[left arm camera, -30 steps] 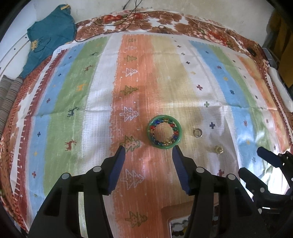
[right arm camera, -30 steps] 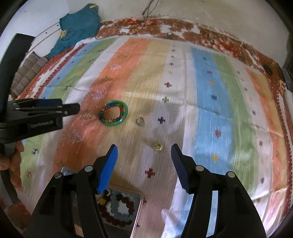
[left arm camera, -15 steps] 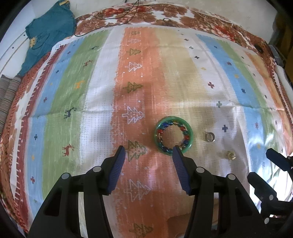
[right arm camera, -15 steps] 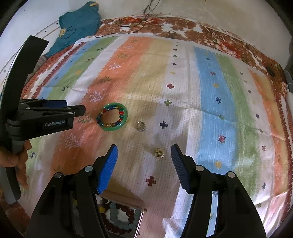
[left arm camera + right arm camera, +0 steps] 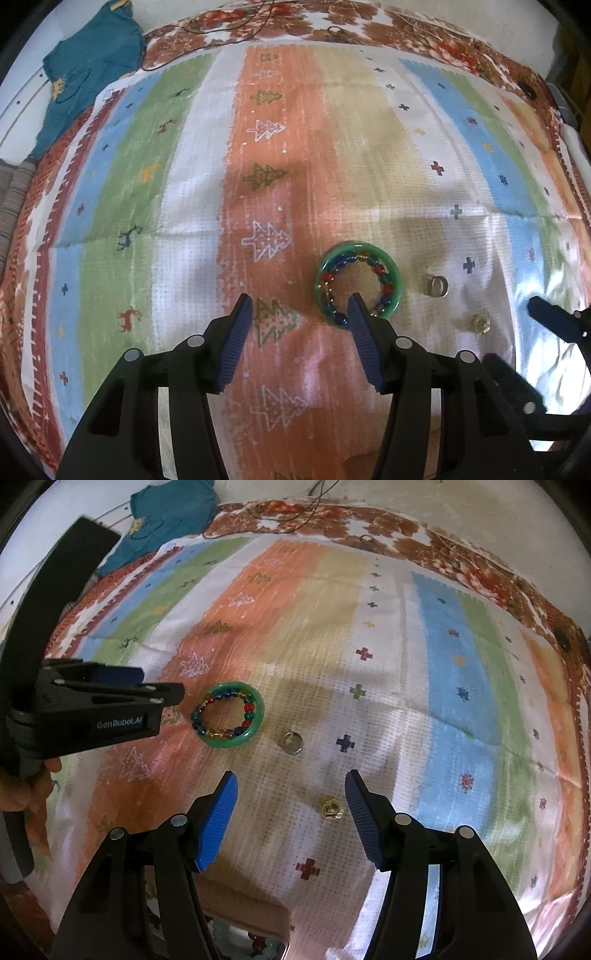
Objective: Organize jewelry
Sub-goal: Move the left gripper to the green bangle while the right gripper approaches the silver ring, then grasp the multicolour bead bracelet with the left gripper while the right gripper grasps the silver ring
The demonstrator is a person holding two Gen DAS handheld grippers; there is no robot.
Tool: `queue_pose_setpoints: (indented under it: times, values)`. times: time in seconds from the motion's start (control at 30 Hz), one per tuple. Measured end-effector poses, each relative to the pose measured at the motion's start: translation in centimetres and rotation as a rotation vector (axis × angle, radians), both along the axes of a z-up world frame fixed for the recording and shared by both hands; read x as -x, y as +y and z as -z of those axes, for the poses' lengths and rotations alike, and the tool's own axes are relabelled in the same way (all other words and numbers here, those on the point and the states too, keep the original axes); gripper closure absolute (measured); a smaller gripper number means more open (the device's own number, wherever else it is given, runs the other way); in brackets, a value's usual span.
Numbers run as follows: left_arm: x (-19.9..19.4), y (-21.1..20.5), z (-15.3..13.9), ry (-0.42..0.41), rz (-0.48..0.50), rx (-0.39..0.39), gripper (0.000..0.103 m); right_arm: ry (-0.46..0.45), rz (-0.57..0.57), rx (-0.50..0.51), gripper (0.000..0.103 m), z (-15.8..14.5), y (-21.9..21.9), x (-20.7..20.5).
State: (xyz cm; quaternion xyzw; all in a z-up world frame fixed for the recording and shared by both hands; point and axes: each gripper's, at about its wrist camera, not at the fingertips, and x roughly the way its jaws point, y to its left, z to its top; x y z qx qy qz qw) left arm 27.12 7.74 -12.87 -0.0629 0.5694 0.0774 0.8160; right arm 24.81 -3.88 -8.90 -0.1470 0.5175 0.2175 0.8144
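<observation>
Two grippers hang low over the striped bedspread (image 5: 192,206), jaws of both spread wide and holding nothing.

Nearest, at the bottom edge of the right wrist view: a box (image 5: 255,945) with beaded pieces inside, mostly hidden behind the gripper body. Likely the destination for the loose items.

Right gripper (image 5: 290,805): the small gold ring (image 5: 331,808) lies between its fingertips, toward the right-hand one. Placement suggests this is its pick.

Left gripper (image 5: 300,319): its right fingertip overlaps the near rim of the green bangle (image 5: 357,283); contact cannot be judged. The bangle lies flat, opening upward, no long axis. A multicoloured bead bracelet (image 5: 364,258) is coiled inside it.

Silver ring (image 5: 292,743) lies between bangle and gold ring, apart from both, seemingly tilted.

Far: teal garment (image 5: 92,62) at the bedspread's corner.
</observation>
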Motion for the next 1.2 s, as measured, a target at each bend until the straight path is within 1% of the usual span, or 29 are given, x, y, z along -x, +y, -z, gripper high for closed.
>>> queue_pose_setpoints:
  times: [0.2,0.4,0.57,0.6,0.63,0.67,0.7,0.97,1.17,1.2]
  values:
    - [-1.1,0.0,1.3,0.033,0.008,0.018,0.050,0.014,-0.015,0.033,0.043,1.5,0.5,-0.8]
    - [-2.0,-0.1,2.4,0.060,0.017,0.013,0.050,0.026,-0.006,0.028,0.043,2.2,0.5,-1.8]
    - [-2.4,-0.4,2.8,0.067,0.029,0.011,0.051,0.030,-0.009,0.028,0.042,2.7,0.7,-2.6]
    - [-2.5,-0.5,2.9,0.070,0.035,0.008,0.054,0.017,-0.005,0.029,0.043,2.7,0.8,-2.8]
    - [-2.6,-0.6,3.0,0.076,0.039,0.001,0.062,-0.011,0.005,0.032,0.043,2.4,0.8,-2.9]
    - [-2.7,-0.8,3.2,0.084,0.043,-0.005,0.065,-0.019,0.009,0.030,0.043,2.3,0.8,-3.1]
    - [-2.7,-0.9,3.3,0.088,0.045,-0.005,0.066,-0.014,0.007,0.029,0.042,2.4,0.9,-3.2]
    - [-3.1,-0.8,3.8,0.097,0.049,0.008,0.065,0.027,-0.006,0.040,0.043,3.6,1.4,-4.1]
    - [-3.4,-1.1,4.5,0.108,0.075,0.007,0.065,0.049,-0.001,0.042,0.043,4.5,1.3,-4.7]
    - [-3.5,-1.2,4.6,0.110,0.080,0.000,0.065,0.052,-0.001,0.042,0.045,4.5,1.3,-4.7]
